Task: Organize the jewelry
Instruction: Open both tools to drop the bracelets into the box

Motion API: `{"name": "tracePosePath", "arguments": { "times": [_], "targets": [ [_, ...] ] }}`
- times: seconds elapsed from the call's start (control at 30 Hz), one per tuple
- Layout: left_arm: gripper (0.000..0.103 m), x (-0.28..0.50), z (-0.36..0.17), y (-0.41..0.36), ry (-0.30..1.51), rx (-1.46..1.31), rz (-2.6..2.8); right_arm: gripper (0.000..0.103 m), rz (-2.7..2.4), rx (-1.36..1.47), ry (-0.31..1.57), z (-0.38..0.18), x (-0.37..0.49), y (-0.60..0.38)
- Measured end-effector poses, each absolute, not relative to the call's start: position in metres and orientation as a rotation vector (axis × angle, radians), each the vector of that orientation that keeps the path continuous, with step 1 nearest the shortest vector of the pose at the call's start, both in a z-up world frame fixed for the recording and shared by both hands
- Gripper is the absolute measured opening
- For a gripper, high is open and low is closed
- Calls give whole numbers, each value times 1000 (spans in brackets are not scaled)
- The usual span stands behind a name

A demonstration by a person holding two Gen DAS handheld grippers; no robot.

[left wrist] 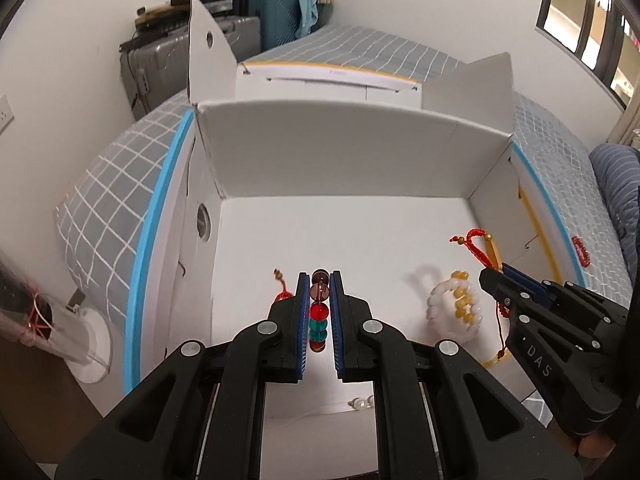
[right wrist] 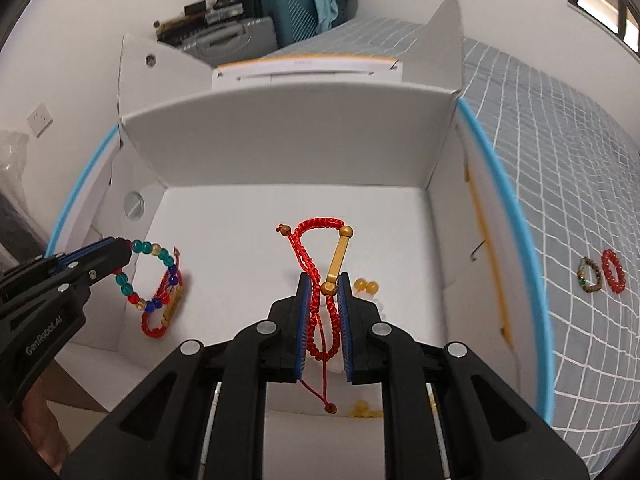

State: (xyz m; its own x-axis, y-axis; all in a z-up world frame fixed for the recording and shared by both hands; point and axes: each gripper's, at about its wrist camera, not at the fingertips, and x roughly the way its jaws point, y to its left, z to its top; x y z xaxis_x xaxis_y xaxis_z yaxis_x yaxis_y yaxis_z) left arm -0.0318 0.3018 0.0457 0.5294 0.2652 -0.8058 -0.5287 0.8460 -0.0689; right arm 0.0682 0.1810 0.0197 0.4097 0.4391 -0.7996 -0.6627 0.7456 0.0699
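Left wrist view: my left gripper (left wrist: 319,280) is clamped on a bead bracelet (left wrist: 319,310) above the white box (left wrist: 340,152). A white-and-yellow bracelet (left wrist: 454,308) already lies on the box floor, to the right.

Right wrist view: my right gripper (right wrist: 325,280) pinches a red cord bracelet (right wrist: 320,264) over the box. Another red bracelet (right wrist: 164,312) lies inside at left. Two bracelets (right wrist: 602,274) wait on the bed (right wrist: 560,160), right. I judge roughly half done.

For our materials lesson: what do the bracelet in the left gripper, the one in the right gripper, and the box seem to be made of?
Multicolored bead bracelet: glossy, translucent beads, probably glass or acrylic; light shows through them.
Red cord bracelet: braided red cord, matte and knotted, with a gold-colored bar, metal or coated plastic.
Box: matte white cardboard, creased at its folded flaps.
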Motion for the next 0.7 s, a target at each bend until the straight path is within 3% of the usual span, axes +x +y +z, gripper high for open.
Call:
{"name": "tracePosePath", "arguments": {
  "times": [0.5, 0.63, 0.7],
  "targets": [
    [10, -30, 39, 303, 915, -337, 476, 16, 702, -285, 931, 12, 70, 183],
    [17, -33, 44, 304, 902, -338, 479, 23, 700, -283, 916, 16, 68, 182],
    [32, -34, 47, 304, 893, -339, 485, 26, 708, -276, 906, 19, 66, 179]
  ]
}}
